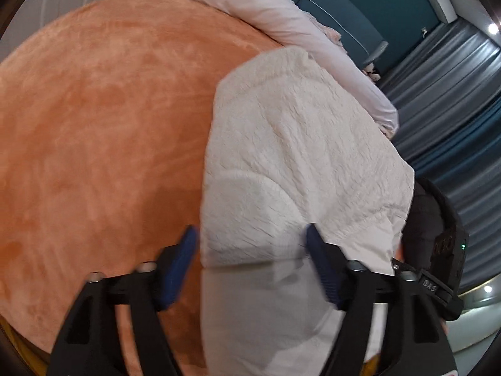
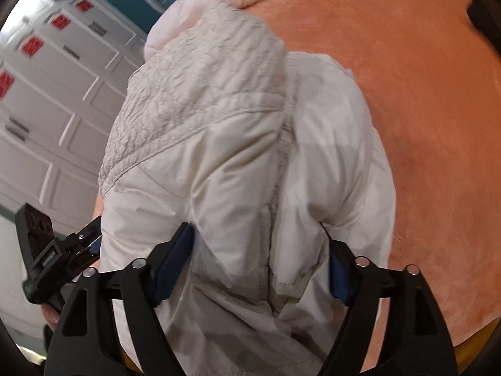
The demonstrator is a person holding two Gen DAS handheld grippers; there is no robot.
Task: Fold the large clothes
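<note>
A large off-white padded jacket (image 1: 297, 156) lies folded on an orange plush bed cover (image 1: 94, 125), near the bed's edge. In the right wrist view the jacket (image 2: 238, 156) shows a crinkled panel on top and smooth fabric below. My left gripper (image 1: 250, 238) is open, its blue-padded fingers apart over the jacket's near edge. My right gripper (image 2: 260, 235) is open, its fingers standing either side of a bulge of jacket fabric without pinching it. The left gripper also shows at the left edge of the right wrist view (image 2: 62, 257).
A pale pink duvet (image 1: 281, 9) is bunched along the far side of the bed. Blue curtains (image 1: 454, 109) hang to the right. White cabinet doors with red labels (image 2: 47, 94) stand to the left of the bed.
</note>
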